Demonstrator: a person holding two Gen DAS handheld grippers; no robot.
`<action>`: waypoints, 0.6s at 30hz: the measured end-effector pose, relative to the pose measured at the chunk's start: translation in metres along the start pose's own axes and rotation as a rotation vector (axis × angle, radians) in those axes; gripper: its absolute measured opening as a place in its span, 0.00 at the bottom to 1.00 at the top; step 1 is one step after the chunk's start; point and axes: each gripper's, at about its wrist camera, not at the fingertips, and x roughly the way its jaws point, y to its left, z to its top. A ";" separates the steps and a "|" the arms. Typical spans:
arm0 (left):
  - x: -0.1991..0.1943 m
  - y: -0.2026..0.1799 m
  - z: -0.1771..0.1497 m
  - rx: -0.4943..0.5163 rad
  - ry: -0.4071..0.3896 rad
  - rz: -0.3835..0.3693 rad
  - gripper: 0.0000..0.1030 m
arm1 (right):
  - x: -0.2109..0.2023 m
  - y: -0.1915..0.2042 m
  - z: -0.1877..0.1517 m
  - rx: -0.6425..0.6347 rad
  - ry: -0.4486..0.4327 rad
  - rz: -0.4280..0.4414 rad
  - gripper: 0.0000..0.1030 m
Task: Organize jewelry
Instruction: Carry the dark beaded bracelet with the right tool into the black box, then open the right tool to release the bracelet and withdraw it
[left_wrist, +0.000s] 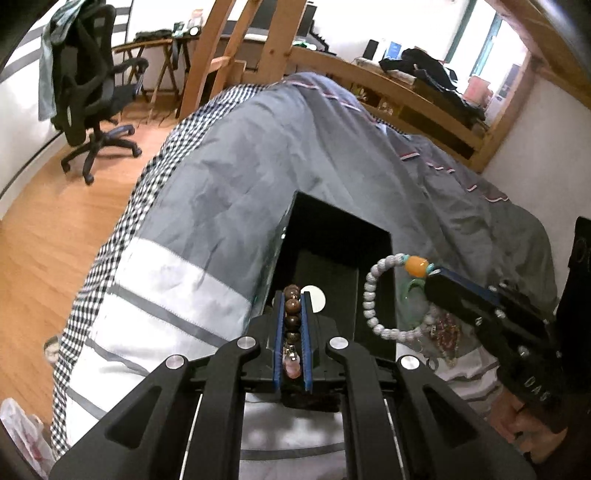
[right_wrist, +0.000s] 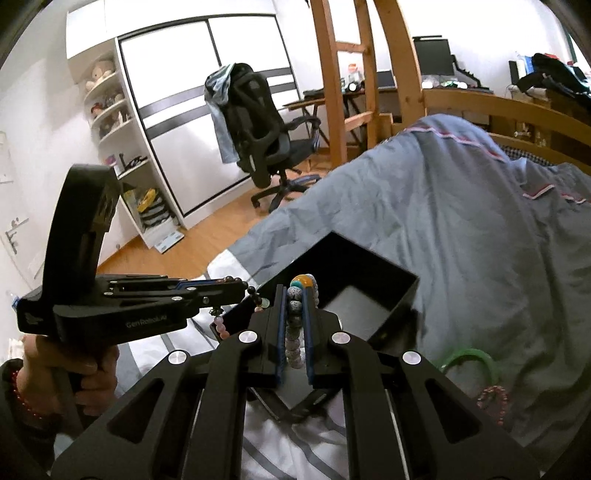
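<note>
- While my left gripper (left_wrist: 293, 295) hangs over the near end of the black box (left_wrist: 373, 229), its jaws are clamped on a brown bead bracelet (left_wrist: 291, 310); the dark beads run in a line between the blue pads, and a pink charm dangles at the back of the gap.
- From my right wrist camera, the same bracelet's loose end droops from the left gripper's tip (right_wrist: 247, 291), pink beads hanging just beside the box's near corner.
- My right gripper (right_wrist: 295, 295) is closed on a white bead bracelet (right_wrist: 293, 332) (the one with an orange bead flanked by turquoise), which sits pinched between the pads with the orange bead at the tips.
- From my left wrist camera, that white loop (left_wrist: 376, 295) hangs off the right gripper's tip over the box's right wall.
- Beside the box, on the grey bedspread (left_wrist: 229, 177), lie a green bangle (right_wrist: 467, 360) and a dark red bead bracelet (right_wrist: 493, 398), apart from both tools.
</note>
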 end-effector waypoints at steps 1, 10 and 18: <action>0.001 0.002 0.000 -0.007 0.002 0.002 0.08 | 0.003 0.000 -0.001 -0.002 0.008 0.000 0.09; -0.005 0.001 0.000 -0.010 -0.046 0.003 0.41 | 0.017 -0.007 -0.007 0.022 0.058 -0.003 0.13; -0.020 -0.008 -0.002 -0.006 -0.125 0.032 0.81 | -0.024 -0.021 0.000 0.076 -0.040 -0.057 0.88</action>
